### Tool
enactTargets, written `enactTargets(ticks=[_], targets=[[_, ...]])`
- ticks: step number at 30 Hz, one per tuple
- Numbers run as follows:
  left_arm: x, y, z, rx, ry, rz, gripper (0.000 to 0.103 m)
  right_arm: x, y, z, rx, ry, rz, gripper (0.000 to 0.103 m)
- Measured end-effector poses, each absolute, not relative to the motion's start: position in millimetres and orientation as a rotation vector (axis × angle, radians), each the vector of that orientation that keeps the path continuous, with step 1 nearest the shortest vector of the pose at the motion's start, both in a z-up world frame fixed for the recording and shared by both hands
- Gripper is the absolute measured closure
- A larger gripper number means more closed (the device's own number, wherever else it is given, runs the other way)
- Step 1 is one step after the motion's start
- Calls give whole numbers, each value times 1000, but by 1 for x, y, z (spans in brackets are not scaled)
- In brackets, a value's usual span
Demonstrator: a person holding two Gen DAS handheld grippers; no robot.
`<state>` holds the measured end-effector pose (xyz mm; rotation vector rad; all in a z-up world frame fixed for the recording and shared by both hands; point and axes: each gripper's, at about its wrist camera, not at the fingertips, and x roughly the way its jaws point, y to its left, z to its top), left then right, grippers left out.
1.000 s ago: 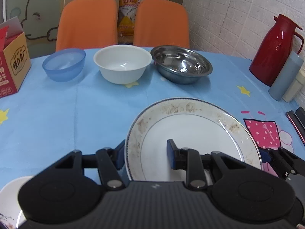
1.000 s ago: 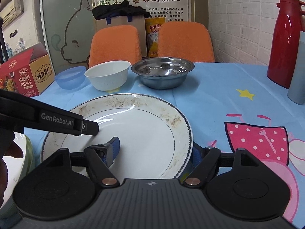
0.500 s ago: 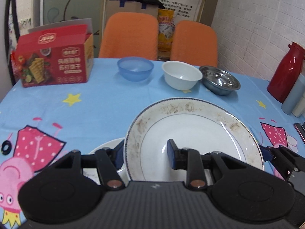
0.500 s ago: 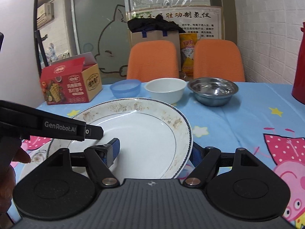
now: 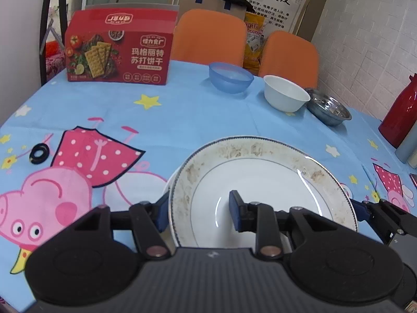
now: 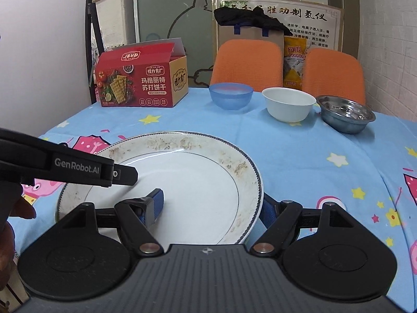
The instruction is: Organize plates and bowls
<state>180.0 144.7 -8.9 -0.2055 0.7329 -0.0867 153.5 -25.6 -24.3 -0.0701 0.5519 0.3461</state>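
Both hand-held grippers have the big stained plate (image 5: 260, 182) between them, one on each side of it. The left hand-held gripper (image 5: 198, 207) straddles the plate's left rim: one finger outside and under the rim, the other inside on the white well. Its jaws stand narrow, about a rim's depth apart; whether the pads press I cannot say for certain, though the plate sits off the bench as if carried. The right hand-held gripper (image 6: 211, 206) does the same on the right rim, one pad on the well, the other under the outer edge, closed to about the same gap.

The plate hangs low over the bench (image 5: 182, 120), nearly level, tipped slightly toward the cameras. A second white plate (image 5: 166, 185) shows as a thin crescent just past its left edge, lower down (the likely stacking spot). That is the relation that matters: the lower plate lies below and a little left of the held one, nearer the left hand, so my guess is a small shift left before lowering.

The blue bowl (image 5: 230, 80), white bowl (image 5: 285, 96) and steel bowl (image 5: 328, 110) stand in a row well beyond, untouched.
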Motion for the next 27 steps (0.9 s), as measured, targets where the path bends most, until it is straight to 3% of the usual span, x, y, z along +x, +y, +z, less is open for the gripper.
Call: enactTargets(ticks=[11, 27], targets=[[174, 168, 2, -349, 686, -111, 49, 157, -46, -18, 1, 540, 362, 0], [190, 123, 29, -273, 634, -183, 39, 159, -80, -9, 50, 525, 321, 0]])
